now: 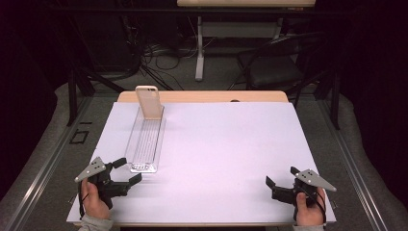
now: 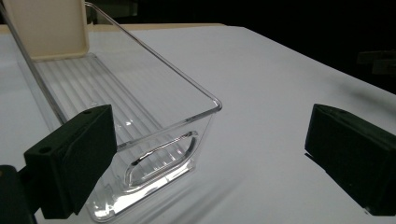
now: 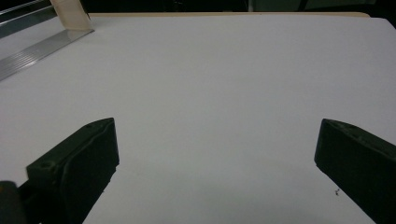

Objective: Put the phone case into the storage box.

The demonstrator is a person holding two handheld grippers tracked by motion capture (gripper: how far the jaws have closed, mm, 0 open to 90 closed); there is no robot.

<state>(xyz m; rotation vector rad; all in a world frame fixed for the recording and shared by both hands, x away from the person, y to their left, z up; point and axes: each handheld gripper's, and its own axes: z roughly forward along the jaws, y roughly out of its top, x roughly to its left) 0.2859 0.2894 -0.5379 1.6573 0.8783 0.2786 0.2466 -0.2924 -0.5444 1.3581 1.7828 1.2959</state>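
1. Your left gripper (image 1: 124, 171) sits at the table's near-left, jaws spread wide, holding nothing.
2. The clear tray (image 1: 146, 139) lies just off it at about 1 o'clock, near end by the jaws; its long axis runs toward 12 o'clock.
3. A cream phone (image 1: 148, 102) leans upright at the tray's far end.
4. Your right gripper (image 1: 281, 181) is well apart at near-right, also wide open and empty. Left is nearer.

In my left gripper view, the cream phone (image 2: 51, 25) standing in the clear bin (image 2: 154, 100) is cut off above by the picture's edge. My left jaw hides the bin's near corner, and in my right gripper view the bin (image 3: 28, 46) runs off the left edge, perhaps over half of it.
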